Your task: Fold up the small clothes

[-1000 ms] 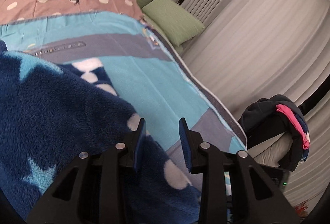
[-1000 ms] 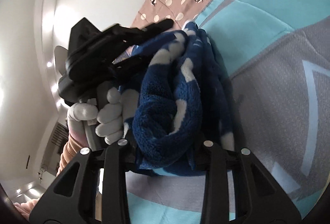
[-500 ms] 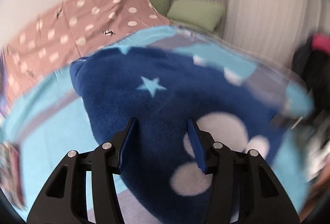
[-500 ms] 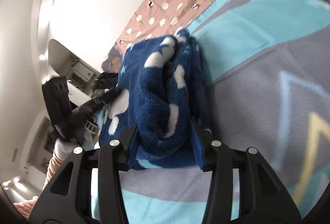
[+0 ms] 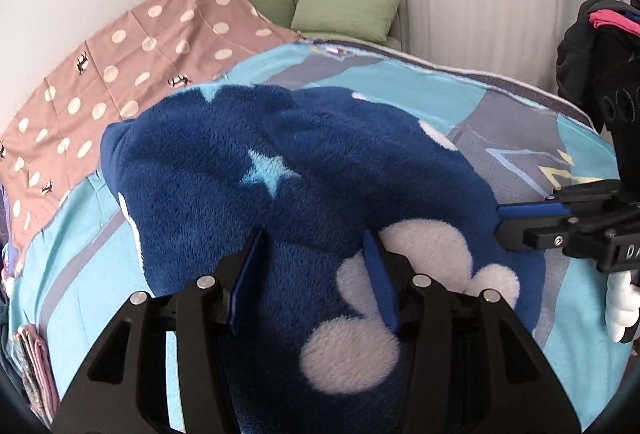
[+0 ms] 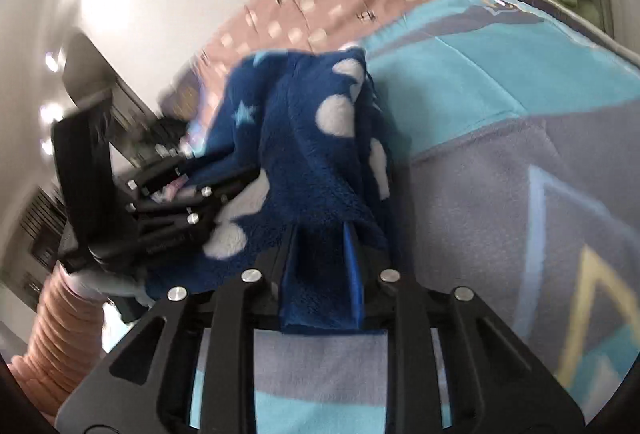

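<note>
Right claw (image 6: 320,262) is closing on the fluffy navy star-patterned fleece garment (image 6: 312,154); left claw (image 5: 316,274) open, straddling it. Keep the pinched edge taut.

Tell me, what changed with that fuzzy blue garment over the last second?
The right hand-held gripper, which straddled a thick bundle, is closing on a thin edge of the blue fleece garment. The garment went from bunched to spread flat. The left hand-held gripper swung over it, jaws wider. The bed cover stayed put.
</note>
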A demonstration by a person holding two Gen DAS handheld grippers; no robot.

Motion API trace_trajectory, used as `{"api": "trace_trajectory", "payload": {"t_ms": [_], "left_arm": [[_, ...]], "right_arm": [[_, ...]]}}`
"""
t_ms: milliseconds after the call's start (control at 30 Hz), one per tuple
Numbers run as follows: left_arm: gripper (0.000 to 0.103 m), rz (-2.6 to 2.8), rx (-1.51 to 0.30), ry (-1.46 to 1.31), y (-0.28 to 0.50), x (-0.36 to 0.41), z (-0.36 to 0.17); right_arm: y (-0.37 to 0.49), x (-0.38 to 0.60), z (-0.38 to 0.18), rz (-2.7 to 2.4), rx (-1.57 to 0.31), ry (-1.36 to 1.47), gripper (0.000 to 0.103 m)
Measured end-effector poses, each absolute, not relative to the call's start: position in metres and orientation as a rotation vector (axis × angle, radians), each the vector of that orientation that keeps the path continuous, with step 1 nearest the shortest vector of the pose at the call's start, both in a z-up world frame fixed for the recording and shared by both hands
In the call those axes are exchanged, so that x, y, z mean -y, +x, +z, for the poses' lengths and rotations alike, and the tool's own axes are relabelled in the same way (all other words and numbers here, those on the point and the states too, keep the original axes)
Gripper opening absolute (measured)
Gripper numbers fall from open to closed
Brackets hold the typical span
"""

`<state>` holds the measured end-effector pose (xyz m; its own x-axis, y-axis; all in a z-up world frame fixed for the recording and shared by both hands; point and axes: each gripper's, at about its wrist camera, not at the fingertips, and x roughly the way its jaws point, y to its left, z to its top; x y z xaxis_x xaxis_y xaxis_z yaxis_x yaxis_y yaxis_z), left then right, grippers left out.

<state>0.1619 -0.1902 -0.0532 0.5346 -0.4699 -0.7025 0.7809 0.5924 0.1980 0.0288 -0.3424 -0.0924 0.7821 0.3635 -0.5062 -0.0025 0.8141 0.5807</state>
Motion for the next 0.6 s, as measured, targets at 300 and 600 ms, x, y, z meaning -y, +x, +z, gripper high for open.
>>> {"api": "trace_trajectory", "payload": {"t_ms": [300, 600], "left_arm": [[0.053, -0.805, -0.727, 0.635, 0.173, 0.209, -0.045], [0.053, -0.786, -0.803, 0.738, 0.178, 0.228, -0.045]], "right_arm": [[-0.005, 0.313, -0.062, 0.492, -0.641, 0.668, 0.021], [0.058, 0.236, -0.106, 0.496, -0.845, 0.620, 0.012]]}}
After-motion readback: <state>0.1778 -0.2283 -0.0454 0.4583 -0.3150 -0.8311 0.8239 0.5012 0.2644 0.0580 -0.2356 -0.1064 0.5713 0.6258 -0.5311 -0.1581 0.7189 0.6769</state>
